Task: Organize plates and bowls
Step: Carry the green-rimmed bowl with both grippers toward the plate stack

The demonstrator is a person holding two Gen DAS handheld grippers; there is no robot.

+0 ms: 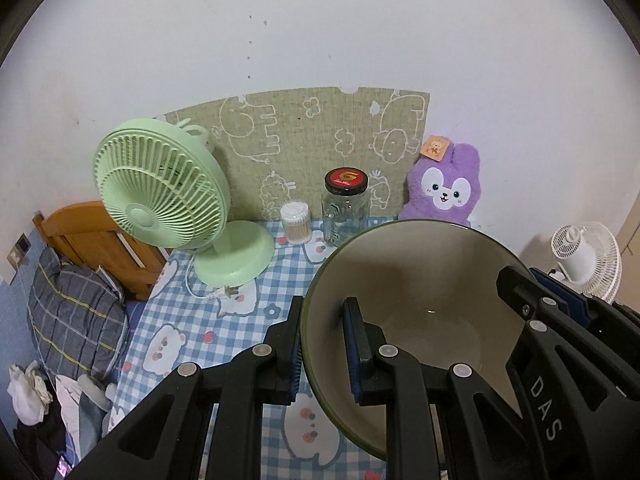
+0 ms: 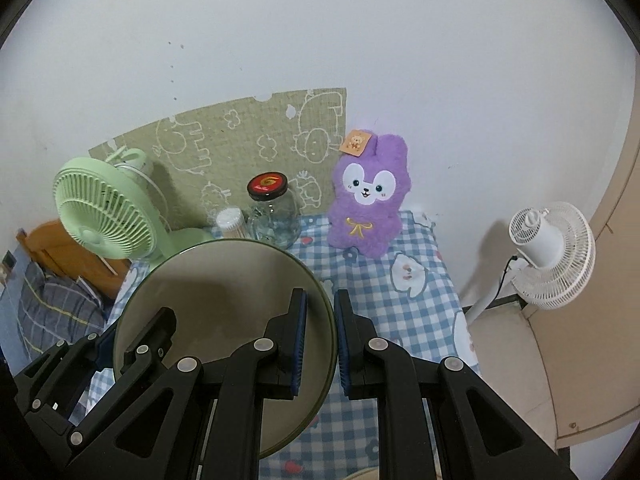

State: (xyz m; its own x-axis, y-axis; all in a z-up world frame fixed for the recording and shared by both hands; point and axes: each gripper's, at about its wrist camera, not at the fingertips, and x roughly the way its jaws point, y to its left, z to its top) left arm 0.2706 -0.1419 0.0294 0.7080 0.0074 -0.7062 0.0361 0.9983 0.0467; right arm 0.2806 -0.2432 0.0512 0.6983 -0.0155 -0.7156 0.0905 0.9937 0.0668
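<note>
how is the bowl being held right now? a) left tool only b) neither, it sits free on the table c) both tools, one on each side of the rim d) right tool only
c: the left tool straddles the bowl rim on one side, and the right tool straddles the opposite rim, one finger inside and one outside.

A blue-checked tablecloth [image 1: 224, 332] covers the table, carrying a green fan [image 1: 168, 196] far left, cotton swabs [image 1: 295, 222], a glass jar [image 1: 346, 206], and a purple plush [image 1: 444, 188] far right.

Beige bowl [image 1: 416, 276], dark green rim — blue-white checked cloth [image 1: 224, 320], seemingly bear-printed; purple plush [image 2: 370, 200].
</note>
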